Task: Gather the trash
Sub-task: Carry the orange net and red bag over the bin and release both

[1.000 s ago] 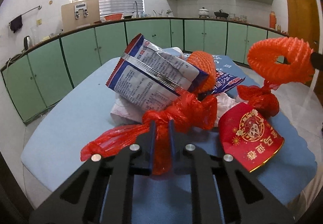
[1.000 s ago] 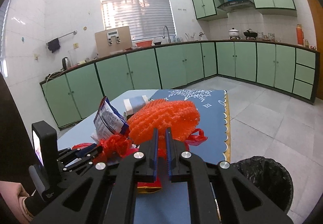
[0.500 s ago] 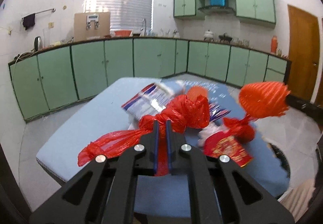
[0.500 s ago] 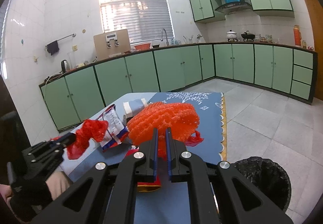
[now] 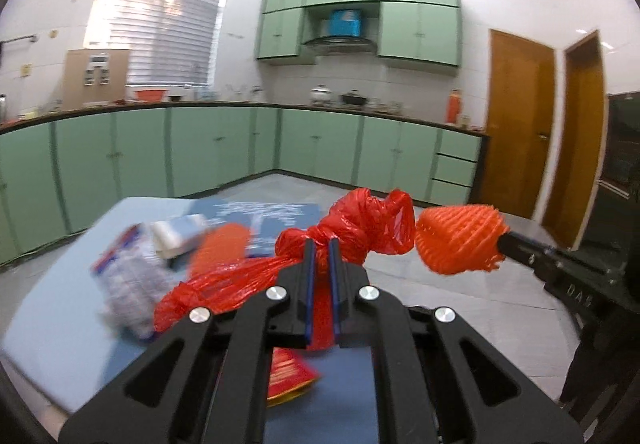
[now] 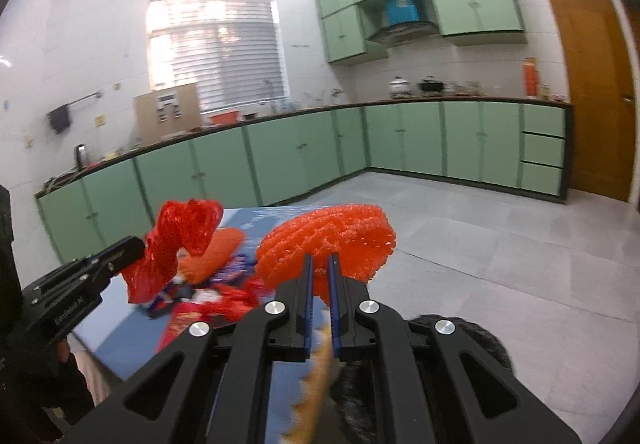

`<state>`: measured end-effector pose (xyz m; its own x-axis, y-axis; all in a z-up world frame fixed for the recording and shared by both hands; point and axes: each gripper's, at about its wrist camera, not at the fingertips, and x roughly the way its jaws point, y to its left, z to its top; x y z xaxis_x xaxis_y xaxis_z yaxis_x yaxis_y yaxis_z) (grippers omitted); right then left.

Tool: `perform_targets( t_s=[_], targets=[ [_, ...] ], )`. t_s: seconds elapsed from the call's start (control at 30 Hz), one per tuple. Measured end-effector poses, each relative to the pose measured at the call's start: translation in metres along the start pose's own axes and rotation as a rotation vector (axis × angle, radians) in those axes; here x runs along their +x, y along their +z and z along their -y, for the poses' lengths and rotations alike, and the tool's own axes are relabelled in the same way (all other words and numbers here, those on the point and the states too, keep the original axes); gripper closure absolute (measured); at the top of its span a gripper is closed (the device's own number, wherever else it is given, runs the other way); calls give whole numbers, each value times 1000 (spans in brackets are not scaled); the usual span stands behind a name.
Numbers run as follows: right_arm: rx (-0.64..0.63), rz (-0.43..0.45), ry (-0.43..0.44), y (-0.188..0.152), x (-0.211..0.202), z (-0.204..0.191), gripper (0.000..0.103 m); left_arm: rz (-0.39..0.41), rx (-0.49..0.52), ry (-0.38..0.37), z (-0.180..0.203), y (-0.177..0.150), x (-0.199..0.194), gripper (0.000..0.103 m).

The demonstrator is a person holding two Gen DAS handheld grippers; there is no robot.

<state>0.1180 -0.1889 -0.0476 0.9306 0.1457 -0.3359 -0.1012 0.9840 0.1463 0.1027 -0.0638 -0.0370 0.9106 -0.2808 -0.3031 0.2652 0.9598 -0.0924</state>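
Lifted off table (image 5: 72,324), red bag (image 5: 352,228) trailing left from left claw (image 5: 321,256)

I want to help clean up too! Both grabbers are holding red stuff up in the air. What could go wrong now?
1. The red plastic bag is pinched only at a thin twisted part by the left gripper, so it might slip out.
2. The orange foam net in the right gripper is light and could miss the black bin, which is mostly hidden below.
3. More trash waits on the table; the bag's dangling tail may drag it off.
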Motion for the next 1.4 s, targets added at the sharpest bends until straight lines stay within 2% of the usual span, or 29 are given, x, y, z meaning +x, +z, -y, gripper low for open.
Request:
perform_targets(
  t_s=[0.2,0.33,0.47,0.57,0.63,0.7,0.83,0.9,1.0,1.07,1.17,1.23,1.4],
  targets=[
    [55,-54,-98,-17,2,59,96,-31,17,-145,68,-1,55,98],
    [97,-93,-136,-31,11,94,96,-106,28,-229,106,-14,99,97],
    [114,-129,-152,-39,20,114,95,-160,29,-251,125,-30,134,95],
    [138,-162,-155,-42,31,129,90,-206,29,-268,126,-38,158,84],
    [168,-174,-158,-45,37,138,88,-223,27,-265,129,-39,170,67],
    [183,-176,-164,-46,38,144,84,-228,25,-264,128,-39,177,61],
    [195,-165,-173,-44,35,150,81,-202,27,-254,122,-30,170,59],
    [190,-158,-173,-39,34,143,76,-183,28,-243,114,-25,159,54],
    [162,-138,-168,-34,30,128,63,-150,28,-212,100,-17,137,45],
    [148,-123,-160,-30,29,115,45,-129,30,-176,89,-15,118,35],
    [129,-103,-134,-25,27,92,30,-95,46,-85,63,-15,87,26],
    [120,-99,-116,-24,28,79,25,-87,50,-9,39,-19,67,22],
    [100,-90,-42,-30,35,37,24,-115,28,122,-13,-32,32,22]
  ],
)
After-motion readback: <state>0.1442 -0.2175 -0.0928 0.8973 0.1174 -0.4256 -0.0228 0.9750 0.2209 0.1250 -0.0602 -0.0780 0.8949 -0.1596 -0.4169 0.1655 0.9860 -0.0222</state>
